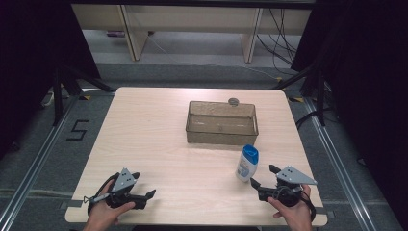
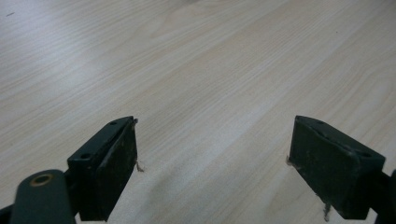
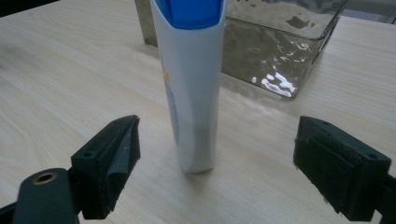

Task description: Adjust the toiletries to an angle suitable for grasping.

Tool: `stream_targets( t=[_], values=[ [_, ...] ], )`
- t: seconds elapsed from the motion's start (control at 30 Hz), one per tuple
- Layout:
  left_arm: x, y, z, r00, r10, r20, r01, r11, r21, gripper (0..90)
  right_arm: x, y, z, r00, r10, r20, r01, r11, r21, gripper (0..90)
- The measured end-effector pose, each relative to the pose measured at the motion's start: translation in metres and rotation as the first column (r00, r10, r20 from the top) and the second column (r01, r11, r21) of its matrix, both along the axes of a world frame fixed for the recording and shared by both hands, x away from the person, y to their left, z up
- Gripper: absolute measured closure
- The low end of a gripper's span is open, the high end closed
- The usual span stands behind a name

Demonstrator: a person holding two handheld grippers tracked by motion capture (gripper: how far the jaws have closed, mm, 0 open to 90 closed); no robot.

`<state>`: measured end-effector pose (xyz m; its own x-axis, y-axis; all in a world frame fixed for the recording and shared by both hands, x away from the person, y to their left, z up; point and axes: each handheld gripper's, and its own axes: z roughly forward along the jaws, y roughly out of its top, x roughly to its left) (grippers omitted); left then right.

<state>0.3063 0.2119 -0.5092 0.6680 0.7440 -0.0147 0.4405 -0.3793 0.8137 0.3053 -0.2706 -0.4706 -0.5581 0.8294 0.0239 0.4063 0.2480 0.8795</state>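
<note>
Two hand-held grippers are seen in the high view, near the lower edge of a pale wooden table [image 1: 144, 139]. The left gripper [image 1: 150, 194] is held low in the lower left of the frame, its jaws spread apart and aimed toward the right over bare wood. The right gripper [image 1: 264, 176] is held in the lower right, its jaws also spread apart and aimed up and to the left. A white plastic bottle with a blue cap [image 1: 247, 163] stands upright just beyond those jaws, right of centre, not touched by them. A clear rectangular plastic bin [image 1: 222, 123] sits above the bottle, in the middle of the frame, close to it but apart. A small round grey object [image 1: 233, 101] is seen at the bin's far rim; whether it rests on the rim or on the table behind cannot be told.

Seen in the left gripper view, the left gripper [image 2: 212, 158] is shown with its two black jaws rising from the bottom corners, wide apart, with bare pale wood grain between them.

Seen in the right gripper view, the right gripper [image 3: 217, 161] is shown with its jaws wide apart at the bottom corners. The bottle [image 3: 191, 88] stands upright between them at the centre, clear of both. The bin [image 3: 275, 51] is seen behind it in the upper right.
</note>
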Motion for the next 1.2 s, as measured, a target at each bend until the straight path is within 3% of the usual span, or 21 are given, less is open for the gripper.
stream_targets(
  t=[0.03,0.07,0.17,0.2,0.23,0.33,0.37,0.4,0.57,0.6,0.63,0.7,0.73,0.8,0.9,1.0,1.03,1.07,1.1,1.13,1.2],
  values=[
    [0.0,0.0,0.0,1.0,-0.002,0.0,0.002,1.0,0.001,15.0,-0.001,0.003,0.0,0.9995,-0.007,-0.029,0.008,0.9997,0.023,15.8],
    [0.0,0.0,0.0,1.0,-0.003,0.0,0.003,1.0,0.003,15.0,0.002,0.002,-0.001,1.0,0.006,-0.005,-0.006,1.0,0.003,15.8],
    [0.0,0.0,0.0,1.0,0.0,-0.001,0.0,1.0,0.001,15.0,0.003,0.005,0.0,0.9998,-0.005,-0.02,0.005,1.0,0.007,15.8],
    [0.0,0.0,0.0,1.0,-0.003,-0.004,0.003,1.0,0.0,15.0,0.006,0.004,0.0,1.0,0.002,0.006,-0.002,1.0,-0.003,15.8],
    [0.001,0.002,0.0,1.0,-0.007,-0.004,0.007,0.9995,0.032,15.0,0.006,0.006,0.0,0.9999,0.003,-0.015,-0.002,0.9999,0.015,15.9],
    [0.001,0.002,0.0,1.0,-0.008,-0.003,0.008,0.9995,0.031,15.0,0.011,0.007,0.0,0.9999,0.011,0.004,-0.011,0.9999,-0.003,16.0],
    [0.0,0.001,0.0,1.0,-0.007,-0.005,0.007,0.9999,0.01,15.0,0.009,0.009,0.0,0.9998,-0.003,-0.022,0.003,0.9998,0.02,16.1],
    [0.001,0.002,0.0,1.0,-0.007,-0.004,0.007,0.9995,0.032,15.0,0.012,0.009,0.0,0.9999,0.015,0.001,-0.015,0.9999,0.004,16.2],
    [0.001,0.002,0.0,1.0,-0.006,-0.005,0.006,0.9995,0.032,15.0,0.018,0.015,-0.002,0.9991,0.039,0.015,-0.039,0.9992,-0.007,17.6],
    [0.001,0.002,0.0,1.0,-0.004,-0.006,0.005,0.9995,0.032,15.0,0.018,0.015,-0.002,0.9991,0.039,0.015,-0.039,0.9992,-0.007,17.6],
    [0.001,0.002,0.0,1.0,-0.005,-0.004,0.005,0.9995,0.031,15.0,0.017,0.017,-0.001,0.9995,0.029,-0.015,-0.029,0.9995,0.014,17.6],
    [0.001,0.002,0.0,1.0,-0.006,-0.005,0.006,0.9995,0.03,15.0,0.02,0.017,-0.001,0.9993,0.035,0.015,-0.035,0.9994,-0.002,17.9],
    [0.001,0.002,0.0,1.0,-0.006,-0.008,0.006,0.9999,0.015,15.0,0.021,0.019,-0.002,0.9995,0.031,-0.003,-0.031,0.9991,0.029,18.5],
    [0.001,0.002,0.0,0.9999,-0.009,-0.007,0.009,0.9998,0.017,15.0,0.021,0.019,-0.002,0.9996,0.024,-0.014,-0.024,0.9993,0.028,19.0],
    [0.001,0.002,-0.001,1.0,-0.006,-0.005,0.006,0.9998,0.02,15.0,0.026,0.02,-0.002,0.9988,0.045,0.02,-0.045,0.999,-0.003,21.7],
    [0.001,0.002,-0.001,0.9999,-0.008,-0.008,0.008,0.9998,0.019,15.0,0.028,0.022,-0.002,0.9986,0.049,0.019,-0.049,0.9988,0.007,23.0],
    [0.001,0.002,-0.001,1.0,-0.005,-0.006,0.005,0.9998,0.02,15.0,0.027,0.024,-0.002,0.9992,0.038,-0.014,-0.038,0.9991,0.021,25.1],
    [0.001,0.002,-0.001,1.0,-0.005,-0.006,0.005,0.9998,0.02,15.0,0.027,0.024,-0.002,0.9992,0.038,-0.014,-0.038,0.9991,0.021,25.1],
    [0.001,0.002,-0.001,1.0,-0.005,-0.006,0.006,0.9998,0.02,15.0,0.031,0.024,-0.003,0.9981,0.056,0.026,-0.056,0.9984,0.007,26.4],
    [0.001,0.002,-0.001,1.0,-0.005,-0.007,0.006,0.9998,0.018,15.0,0.032,0.024,-0.003,0.9978,0.057,0.035,-0.057,0.9983,0.009,27.4],
    [0.001,0.002,-0.001,1.0,-0.007,-0.007,0.007,0.9998,0.02,15.0,0.032,0.025,-0.003,0.9985,0.053,0.015,-0.054,0.9983,0.021,28.4]
  ],
)
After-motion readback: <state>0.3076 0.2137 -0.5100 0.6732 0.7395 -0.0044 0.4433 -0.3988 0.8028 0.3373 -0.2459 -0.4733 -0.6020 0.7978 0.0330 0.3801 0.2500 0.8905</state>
